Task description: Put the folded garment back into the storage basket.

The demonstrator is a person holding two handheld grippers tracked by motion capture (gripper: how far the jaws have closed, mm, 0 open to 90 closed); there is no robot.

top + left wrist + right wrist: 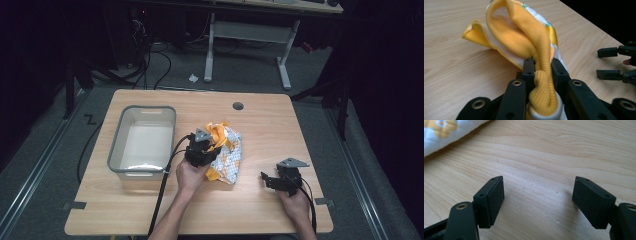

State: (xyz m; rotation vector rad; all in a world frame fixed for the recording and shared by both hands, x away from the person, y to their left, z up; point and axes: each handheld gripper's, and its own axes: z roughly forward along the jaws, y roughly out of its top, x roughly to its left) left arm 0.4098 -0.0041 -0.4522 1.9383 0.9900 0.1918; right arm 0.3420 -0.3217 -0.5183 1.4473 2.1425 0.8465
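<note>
A small white garment (227,152) with a yellow print and orange-yellow ribbed trim lies crumpled at the middle of the wooden table (260,120). My left gripper (207,146) is shut on its ribbed yellow band (541,75), which bulges out between the jaws and loops upward. My right gripper (266,179) stands open over bare wood to the right of the garment, nothing between its pads (495,200). A corner of the printed cloth (446,132) lies at the top left of the right gripper view. The right gripper (610,62) is also seen, open, from the left gripper view.
A grey plastic bin (142,142) stands on the left half of the table, with nothing visible inside. A round cable hole (238,106) sits near the far edge. A desk frame (250,45) and cables stand on the floor beyond.
</note>
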